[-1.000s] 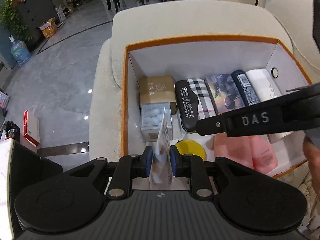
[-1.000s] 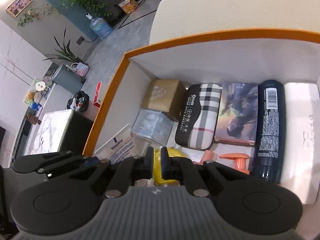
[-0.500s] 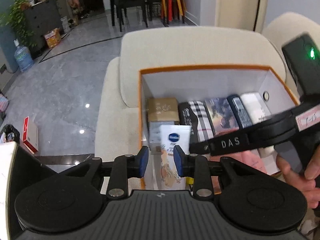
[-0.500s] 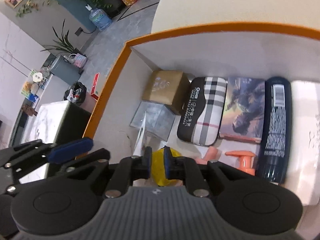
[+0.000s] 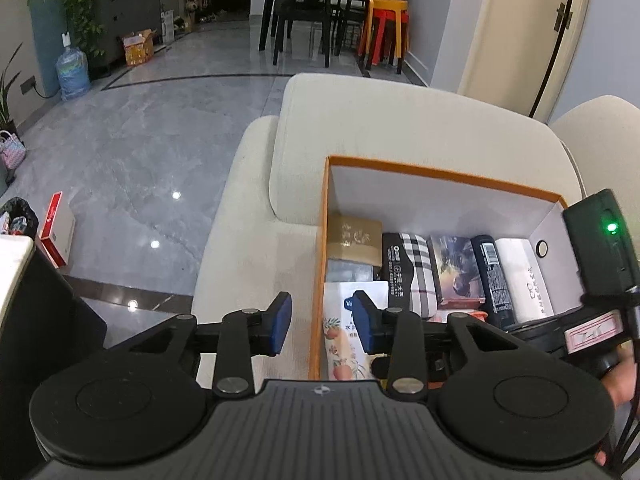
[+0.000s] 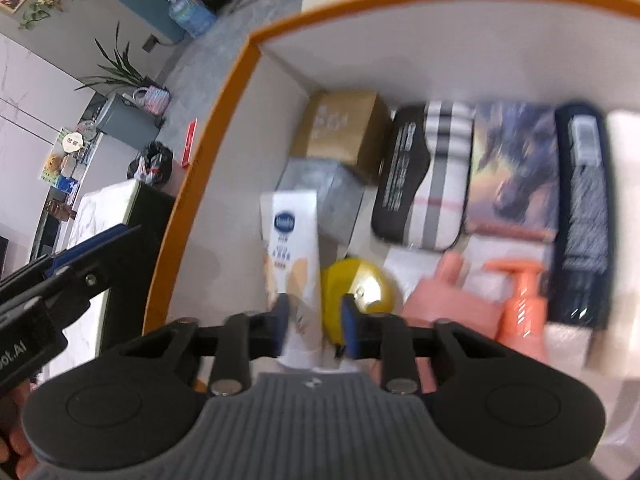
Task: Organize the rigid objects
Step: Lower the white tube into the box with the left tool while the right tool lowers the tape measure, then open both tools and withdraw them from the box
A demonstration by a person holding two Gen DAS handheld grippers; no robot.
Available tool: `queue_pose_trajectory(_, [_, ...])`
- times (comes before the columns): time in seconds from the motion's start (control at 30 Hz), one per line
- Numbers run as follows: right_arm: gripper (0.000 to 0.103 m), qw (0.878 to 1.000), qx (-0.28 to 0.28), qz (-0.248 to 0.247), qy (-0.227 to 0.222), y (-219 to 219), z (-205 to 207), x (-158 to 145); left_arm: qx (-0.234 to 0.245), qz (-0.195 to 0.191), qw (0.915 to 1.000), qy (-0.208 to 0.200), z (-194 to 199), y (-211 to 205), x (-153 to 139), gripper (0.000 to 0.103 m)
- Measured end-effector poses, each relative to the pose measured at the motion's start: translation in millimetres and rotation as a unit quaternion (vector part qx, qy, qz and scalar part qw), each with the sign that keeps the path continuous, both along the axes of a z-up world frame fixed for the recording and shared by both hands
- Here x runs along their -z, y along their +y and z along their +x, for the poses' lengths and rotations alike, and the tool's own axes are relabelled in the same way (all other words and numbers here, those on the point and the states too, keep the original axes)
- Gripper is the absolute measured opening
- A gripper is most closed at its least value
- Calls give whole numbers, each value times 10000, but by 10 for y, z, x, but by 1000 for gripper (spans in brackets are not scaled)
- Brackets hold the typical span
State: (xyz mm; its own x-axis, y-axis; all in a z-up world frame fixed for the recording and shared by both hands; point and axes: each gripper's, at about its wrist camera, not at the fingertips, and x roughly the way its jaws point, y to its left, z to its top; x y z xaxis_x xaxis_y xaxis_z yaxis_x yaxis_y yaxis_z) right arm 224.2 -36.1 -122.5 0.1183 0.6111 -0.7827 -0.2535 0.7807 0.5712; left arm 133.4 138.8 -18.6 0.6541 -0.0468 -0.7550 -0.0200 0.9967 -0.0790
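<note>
1. Released since a second ago, the Vaseline tube (image 5: 340,344) is no longer pinched upright in the left tool (image 5: 322,318). It now lies flat inside the orange-rimmed box (image 5: 440,174), and that tool has drawn back to the box's left edge.
2. Left tool: its jaws have just been opening and stand spread with nothing between them. Behind the gap show only the cream sofa (image 5: 360,128) and the box's orange rim. The tube lies just beyond and below its right pad.
3. Right tool (image 6: 314,316): the view is blurred. Its jaws stand a little apart above the tube's lower end, and a gap shows beside the right pad, so it pinches nothing that I can see.
4. Beyond the right tool's right pad sits a yellow round object (image 6: 368,284). Further right lies a pink pump bottle (image 6: 520,304).
5. Ahead of both tools, a clear box (image 6: 324,188) touches the tube's top. A kraft carton (image 6: 344,128), a plaid case (image 6: 428,184) and a dark bottle (image 6: 584,208) line the far wall.
</note>
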Motion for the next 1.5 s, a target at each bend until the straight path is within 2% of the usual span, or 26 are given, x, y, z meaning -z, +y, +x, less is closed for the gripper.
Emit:
queue_pose_trajectory(0.1, [10, 9997, -21, 88, 238, 66, -14, 80, 4, -32, 10000, 29, -15, 15, 15, 42])
queue_pose_trajectory(0.33, [12, 9999, -30, 45, 112, 97, -57, 26, 134, -77, 9999, -61, -43, -47, -47, 42])
queue_pose_trajectory(0.47, [14, 9996, 36, -141, -256, -24, -165, -168, 342, -180, 9990, -234, -64, -175, -106, 42])
queue_pose_trajectory(0.6, [15, 9955, 224, -563, -727, -222, -262, -420, 565, -324, 9972, -376, -105, -353, -149, 42])
queue_pose_trajectory(0.77, [25, 9838, 618, -1013, -1341, -604, -421, -764, 824, -287, 9941, -645, -188, -605, -254, 42])
queue_pose_trajectory(0.8, [33, 9807, 708, -1090, -1462, -688, -467, -840, 872, -241, 9929, -770, -217, -660, -301, 43])
queue_pose_trajectory(0.9, [40, 9714, 917, -1219, -1817, -933, -601, -1062, 940, -221, 9885, -1160, -312, -784, -437, 48])
queue_pose_trajectory(1.0, [55, 9598, 1123, -1322, -2207, -1128, -760, -1290, 1002, -304, 9831, -1501, -402, -894, -560, 48])
queue_pose_trajectory(1.07, [61, 9510, 1225, -1402, -2467, -1242, -896, -1407, 1024, -251, 9806, -1652, -446, -984, -614, 49])
queue_pose_trajectory(1.13, [64, 9427, 1310, -1463, -2696, -1331, -1053, -1487, 955, -81, 9795, -1773, -496, -1091, -641, 54])
queue_pose_trajectory(1.17, [67, 9391, 1341, -1496, -2790, -1348, -1113, -1526, 919, -19, 9777, -1890, -533, -1130, -645, 60])
queue_pose_trajectory(1.2, [75, 9349, 1380, -1524, -2893, -1377, -1178, -1551, 907, 14, 9755, -2005, -562, -1144, -645, 69])
queue_pose_trajectory(1.27, [79, 9266, 1450, -1572, -3092, -1433, -1311, -1576, 845, 100, 9731, -2139, -619, -1213, -626, 79])
queue_pose_trajectory(1.33, [84, 9214, 1495, -1626, -3197, -1473, -1415, -1569, 787, 84, 9740, -2125, -654, -1266, -605, 80])
queue_pose_trajectory(1.4, [86, 9204, 1576, -1623, -3189, -1507, -1483, -1549, 814, 75, 9748, -2074, -683, -1311, -578, 96])
queue_pose_trajectory(1.5, [95, 9235, 1645, -1603, -3071, -1546, -1529, -1471, 729, 172, 9823, -1715, -701, -1357, -504, 97])
